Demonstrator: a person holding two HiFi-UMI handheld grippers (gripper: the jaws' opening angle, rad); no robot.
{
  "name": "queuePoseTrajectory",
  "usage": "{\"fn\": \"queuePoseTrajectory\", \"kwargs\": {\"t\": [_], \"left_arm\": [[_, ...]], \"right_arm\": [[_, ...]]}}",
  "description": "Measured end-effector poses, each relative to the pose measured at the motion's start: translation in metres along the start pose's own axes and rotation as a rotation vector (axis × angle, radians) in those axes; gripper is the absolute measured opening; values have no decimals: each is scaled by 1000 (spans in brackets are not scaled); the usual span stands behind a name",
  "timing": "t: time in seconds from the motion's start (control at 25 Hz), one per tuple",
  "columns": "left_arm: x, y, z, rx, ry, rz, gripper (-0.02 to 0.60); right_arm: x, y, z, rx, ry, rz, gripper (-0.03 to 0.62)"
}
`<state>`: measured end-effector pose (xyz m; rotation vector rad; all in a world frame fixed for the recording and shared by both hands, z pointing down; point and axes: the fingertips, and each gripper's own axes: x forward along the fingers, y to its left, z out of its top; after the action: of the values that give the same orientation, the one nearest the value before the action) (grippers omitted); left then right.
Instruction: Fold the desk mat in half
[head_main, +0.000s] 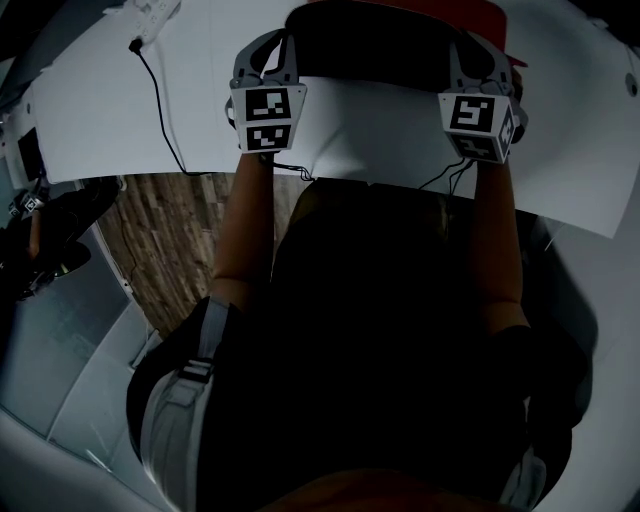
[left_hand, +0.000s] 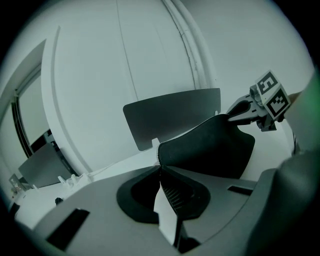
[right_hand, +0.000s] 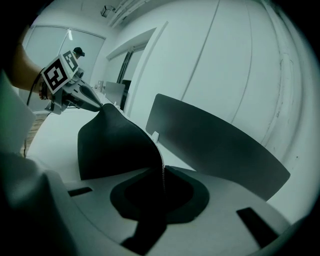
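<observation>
while looking along the left gripper (left_hand: 160, 167), finds its jaws pressed shut on the stitched edge of the desk mat (left_hand: 210, 147), a dark sheet bulging up just ahead and arching across to the right gripper (right_hand: 162, 170). finds the same there: jaws clamped together on that stitched edge, with the mat humped directly in front and reaching over to the other gripper. from the head view, places the mat at the far side of the white bench (head_main: 120, 110), raised along the edge held between both grippers. beyond the mat, shows a dark upright panel (right_hand: 215, 145) standing on the bench, close behind but apart. toward the bench's left end, has a white power strip (head_main: 155, 15) and a black cable (head_main: 160, 110) trailing to the near edge, off to the mat's left. below that edge, wooden floor (head_main: 165, 245). only in the head view: strip, cable, floor. only in the gripper views: panel, stitching, closed jaws.
</observation>
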<state>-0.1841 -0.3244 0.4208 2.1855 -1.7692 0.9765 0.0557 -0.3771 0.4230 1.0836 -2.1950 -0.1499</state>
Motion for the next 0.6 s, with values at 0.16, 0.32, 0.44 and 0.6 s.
{"fn": "queuePoseTrajectory", "kwargs": {"t": [0.16,0.32,0.44,0.6], "left_arm": [[13,5,-3,3,12,-20,21],[28,6,-3,6,16,-38,21],[38,7,-5,15,25,-48,21],[52,11,-9,19,33,-56,21]], "right_arm": [[14,-2,-1,-6,21,-5,54],[27,-7,-3,-9,44,-15,54],[35,-9,-4,-13,52,-19,54],[49,-10,-7,-13,65,-26,55]]}}
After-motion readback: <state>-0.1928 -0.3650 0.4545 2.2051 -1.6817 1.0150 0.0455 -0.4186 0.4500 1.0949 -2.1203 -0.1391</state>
